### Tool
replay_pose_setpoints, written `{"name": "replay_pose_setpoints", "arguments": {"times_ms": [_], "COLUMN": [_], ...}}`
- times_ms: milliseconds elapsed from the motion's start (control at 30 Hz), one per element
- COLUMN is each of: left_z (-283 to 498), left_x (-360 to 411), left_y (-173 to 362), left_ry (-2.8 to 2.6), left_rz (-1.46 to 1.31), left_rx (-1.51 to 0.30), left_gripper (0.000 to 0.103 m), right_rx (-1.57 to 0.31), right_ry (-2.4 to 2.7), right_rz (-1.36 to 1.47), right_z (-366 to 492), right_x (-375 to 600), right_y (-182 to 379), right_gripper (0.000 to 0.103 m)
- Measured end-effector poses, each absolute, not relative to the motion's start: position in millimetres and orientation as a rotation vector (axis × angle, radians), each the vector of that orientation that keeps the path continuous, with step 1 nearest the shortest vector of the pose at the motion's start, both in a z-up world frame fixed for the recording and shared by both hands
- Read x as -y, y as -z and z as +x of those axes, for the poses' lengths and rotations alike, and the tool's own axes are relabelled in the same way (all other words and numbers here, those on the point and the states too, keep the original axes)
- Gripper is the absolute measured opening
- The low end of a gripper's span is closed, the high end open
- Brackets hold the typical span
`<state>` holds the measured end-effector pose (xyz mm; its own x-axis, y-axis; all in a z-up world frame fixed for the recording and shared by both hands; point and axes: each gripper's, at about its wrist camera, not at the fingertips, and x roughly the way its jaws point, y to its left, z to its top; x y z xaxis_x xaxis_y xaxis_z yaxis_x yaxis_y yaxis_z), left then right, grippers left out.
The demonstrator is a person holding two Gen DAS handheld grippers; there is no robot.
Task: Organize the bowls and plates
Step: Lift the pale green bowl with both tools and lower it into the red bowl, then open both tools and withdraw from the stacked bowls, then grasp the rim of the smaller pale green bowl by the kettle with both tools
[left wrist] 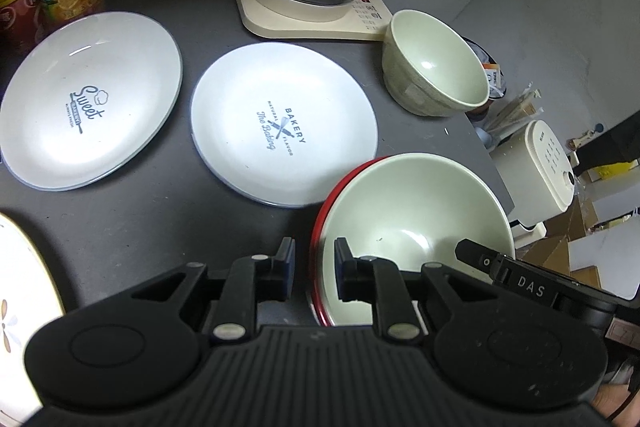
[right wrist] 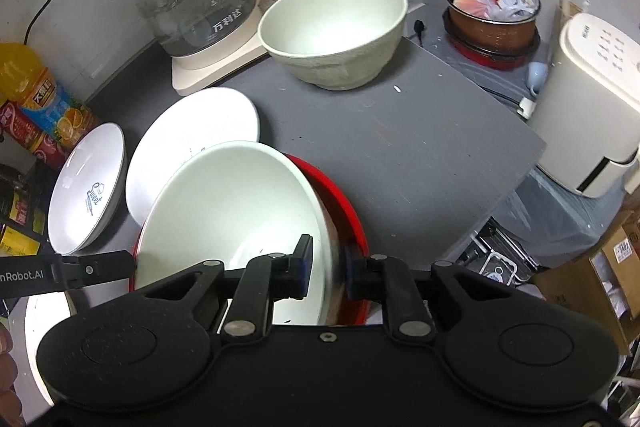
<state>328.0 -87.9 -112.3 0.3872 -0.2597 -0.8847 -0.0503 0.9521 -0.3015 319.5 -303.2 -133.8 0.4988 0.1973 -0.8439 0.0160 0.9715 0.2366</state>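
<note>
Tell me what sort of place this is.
Likely a home kitchen corner or pantry: a glass electric kettle on a grey tabletop, printed plates, and a white countertop appliance beside it.

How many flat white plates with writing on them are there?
2. The Sweet plate lies at the left near the drink bottles, and the Bakery plate lies in the middle of the grey table. A patterned dish at the picture's edge may be another plate.

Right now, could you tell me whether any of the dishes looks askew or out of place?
Yes: the pale green bowl sits tilted in the red bowl, not nested level, with both grippers at its rim. The plates look flat.
</note>
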Motion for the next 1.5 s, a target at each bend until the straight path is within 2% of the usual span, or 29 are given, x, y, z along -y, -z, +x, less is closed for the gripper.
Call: {"name": "replay_pose_setpoints", "arguments": {"times_ms": [67, 267, 367, 533, 600, 767, 933, 1100, 1500], "left_z": [328.7, 332.4, 336.6, 344.6, 349.5, 362.5, 379.5, 399.8, 439.3], "left_x": [88.5, 93.1, 98.3, 111.2, 117.9, 135.5, 151.9, 163.5, 183.1], "left_y": [109.6, 94.6, 88.5, 84.5, 82.9, 76.7, 76.4, 85.7, 102.6], "left_ry": [0.127, 0.124, 0.121, 0.120, 0.119, 0.114, 0.097, 0.086, 0.016], "left_rz": [-0.299, -0.291, -0.283, -0.280, -0.276, -0.265, -0.261, -0.268, -0.275], "left_rx": [-1.164, -1.133, -1.118, -1.105, -1.096, -1.059, -1.029, -1.033, -1.046], "left_gripper": [0.017, 0.017, 0.025, 0.028, 0.029, 0.044, 0.055, 0.055, 0.055], "right_rx": [-1.061, -1.076, -1.048, -0.978, -0.952, -0.919, -0.902, -0.884, -0.913], "right_ry": [-0.140, -0.198, -0.213, -0.237, -0.225, -0.220, -0.203, -0.200, -0.248], "right_rz": [0.258, 0.272, 0.281, 0.289, 0.276, 0.300, 0.312, 0.318, 0.316], "right_z": [324.0, 322.9, 318.5, 317.8, 321.0, 335.5, 352.8, 372.0, 421.3], "right_x": [303.6, 306.8, 314.2, 330.0, 336.7, 357.7, 374.7, 387.4, 401.3], "right_y": [133.0, 120.0, 106.6, 85.5, 81.3, 77.0, 80.1, 85.9, 107.9], "right_gripper": [0.034, 0.046, 0.055, 0.058, 0.067, 0.069, 0.075, 0.084, 0.085]}}
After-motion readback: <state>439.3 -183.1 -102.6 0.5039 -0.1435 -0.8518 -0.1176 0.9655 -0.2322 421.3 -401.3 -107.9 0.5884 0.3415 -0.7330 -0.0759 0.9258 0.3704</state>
